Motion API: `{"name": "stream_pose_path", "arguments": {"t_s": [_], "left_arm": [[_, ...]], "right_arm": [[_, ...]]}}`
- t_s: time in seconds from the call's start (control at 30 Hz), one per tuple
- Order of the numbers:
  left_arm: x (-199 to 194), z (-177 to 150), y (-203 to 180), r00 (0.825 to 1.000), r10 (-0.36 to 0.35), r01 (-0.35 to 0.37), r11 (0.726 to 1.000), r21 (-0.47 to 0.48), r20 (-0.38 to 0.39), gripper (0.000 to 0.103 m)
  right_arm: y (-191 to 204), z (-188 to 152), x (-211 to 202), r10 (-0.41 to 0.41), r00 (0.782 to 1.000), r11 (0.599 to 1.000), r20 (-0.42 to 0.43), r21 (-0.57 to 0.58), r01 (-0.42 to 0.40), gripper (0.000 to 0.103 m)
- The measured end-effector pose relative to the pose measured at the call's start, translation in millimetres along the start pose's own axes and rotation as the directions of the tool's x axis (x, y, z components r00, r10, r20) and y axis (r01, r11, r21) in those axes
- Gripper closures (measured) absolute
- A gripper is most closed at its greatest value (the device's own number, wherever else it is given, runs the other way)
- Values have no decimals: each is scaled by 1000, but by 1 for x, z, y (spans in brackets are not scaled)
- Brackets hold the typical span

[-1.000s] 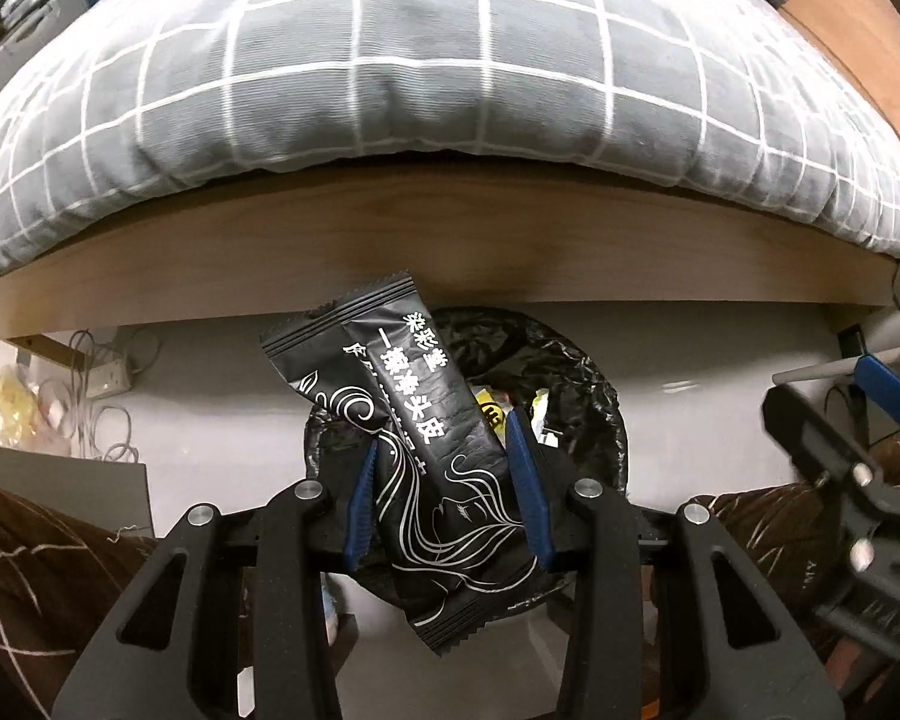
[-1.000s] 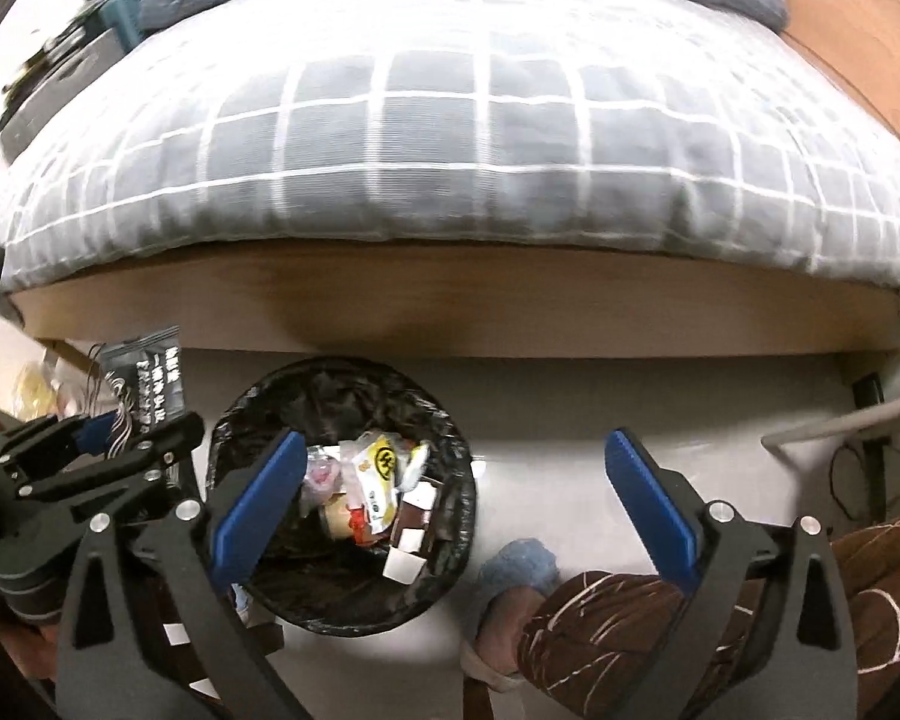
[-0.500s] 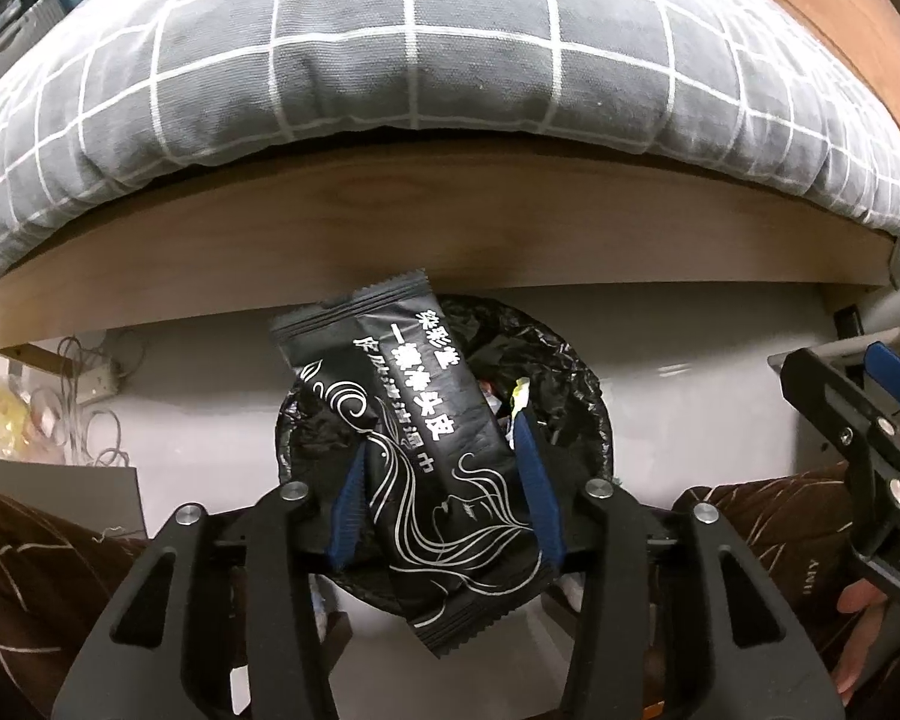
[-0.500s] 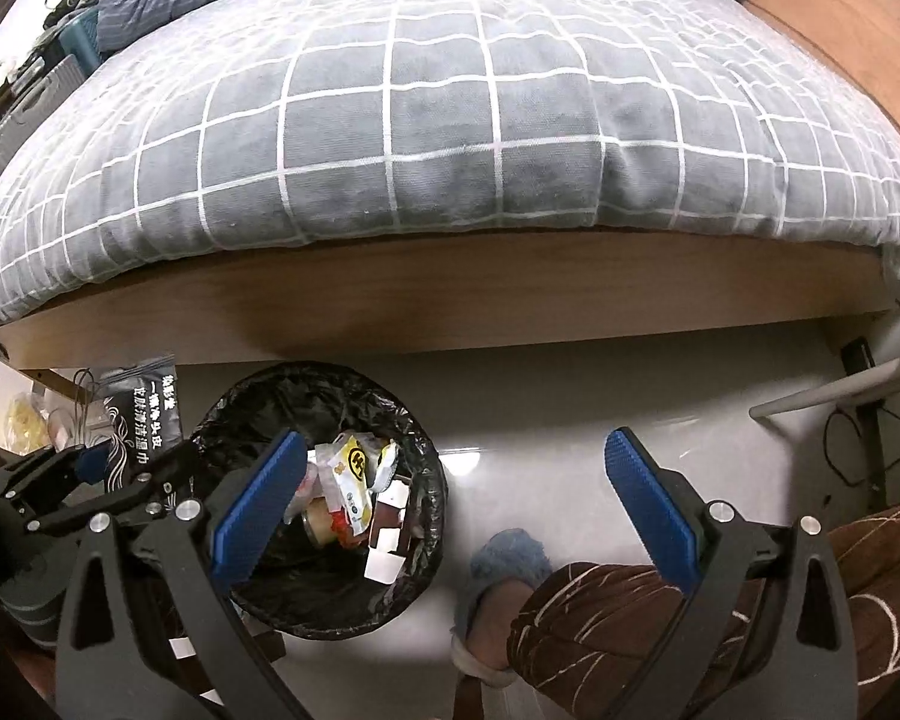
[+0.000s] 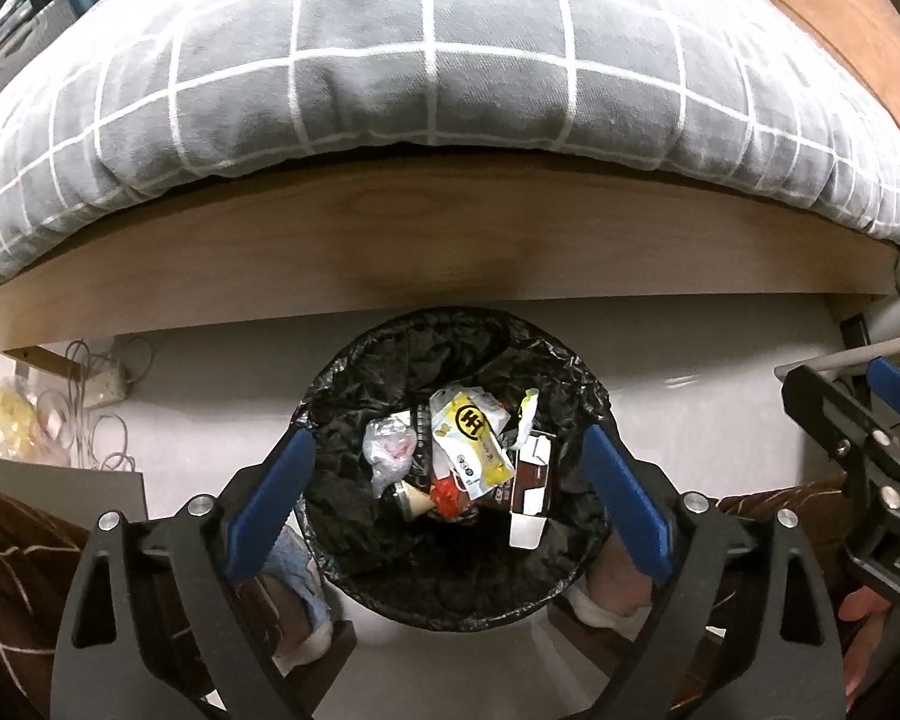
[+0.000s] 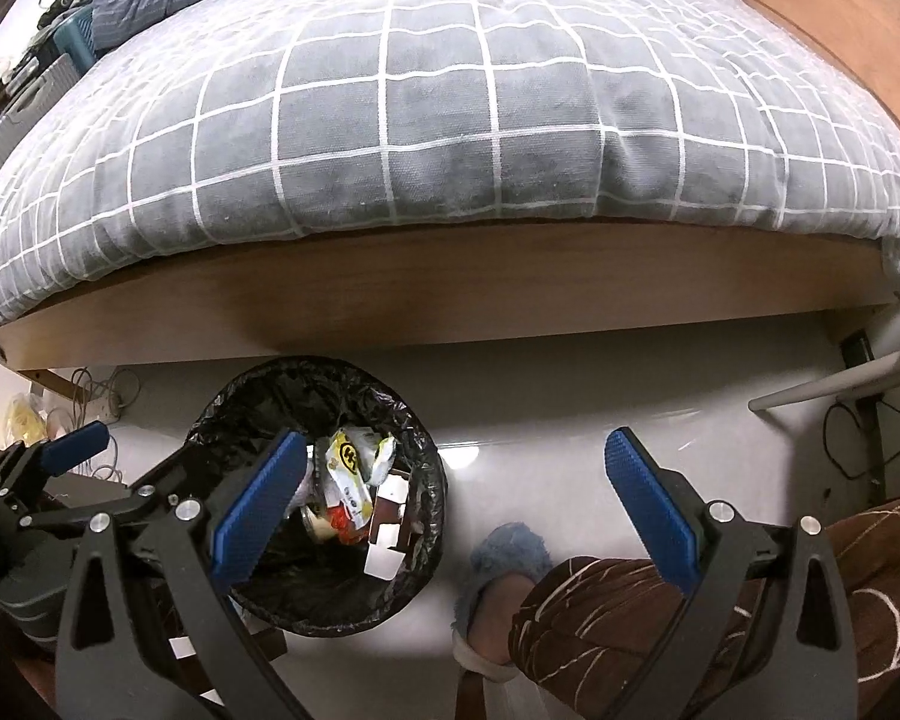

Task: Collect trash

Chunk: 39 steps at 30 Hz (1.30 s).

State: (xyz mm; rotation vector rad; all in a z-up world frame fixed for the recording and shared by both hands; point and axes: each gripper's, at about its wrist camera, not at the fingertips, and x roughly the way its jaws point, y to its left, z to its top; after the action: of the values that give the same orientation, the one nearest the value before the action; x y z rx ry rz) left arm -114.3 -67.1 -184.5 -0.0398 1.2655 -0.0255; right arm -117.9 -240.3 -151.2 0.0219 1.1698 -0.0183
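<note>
A round bin with a black liner [image 5: 342, 384] stands on the floor by the bed; it also shows in the right wrist view [image 6: 240, 396]. Inside lie wrappers, a yellow-and-white packet [image 5: 468, 438] and a brown carton [image 5: 531, 480]. My left gripper [image 5: 447, 498] is open and empty right above the bin's mouth. My right gripper [image 6: 456, 504] is open and empty, over the floor to the right of the bin. The black wrapper I held is not clearly visible.
A bed with a grey checked quilt [image 5: 438, 60] and a wooden side board [image 5: 426, 240] stands behind the bin. A power strip and cables [image 5: 105, 384] lie at the left. The person's legs and blue slippers [image 6: 510, 552] are beside the bin.
My left gripper opened wide and the black wrapper dropped out of it over the bin. The right gripper stayed open and shifted slightly.
</note>
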Motion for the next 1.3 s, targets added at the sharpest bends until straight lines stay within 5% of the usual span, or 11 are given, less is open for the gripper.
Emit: {"name": "stream_pose_path", "arguments": {"t_s": [0.4, 0.8, 1.0, 1.3], "left_arm": [[-97, 17, 33, 986, 8, -2, 1000, -31, 169, 6], [-230, -2, 49, 919, 29, -21, 1000, -23, 392, 6], [-253, -17, 51, 908, 33, -25, 999, -25, 418, 6], [-250, -18, 53, 913, 40, -31, 999, -30, 405, 6]], "right_arm": [[12, 28, -60, 14, 993, 999, 117, -35, -10, 7], [15, 30, -192, 7, 943, 999, 333, -44, 8, 7], [24, 22, -227, 2, 929, 997, 370, -67, 24, 7], [25, 22, -221, 33, 945, 998, 325, -57, -15, 7]]}}
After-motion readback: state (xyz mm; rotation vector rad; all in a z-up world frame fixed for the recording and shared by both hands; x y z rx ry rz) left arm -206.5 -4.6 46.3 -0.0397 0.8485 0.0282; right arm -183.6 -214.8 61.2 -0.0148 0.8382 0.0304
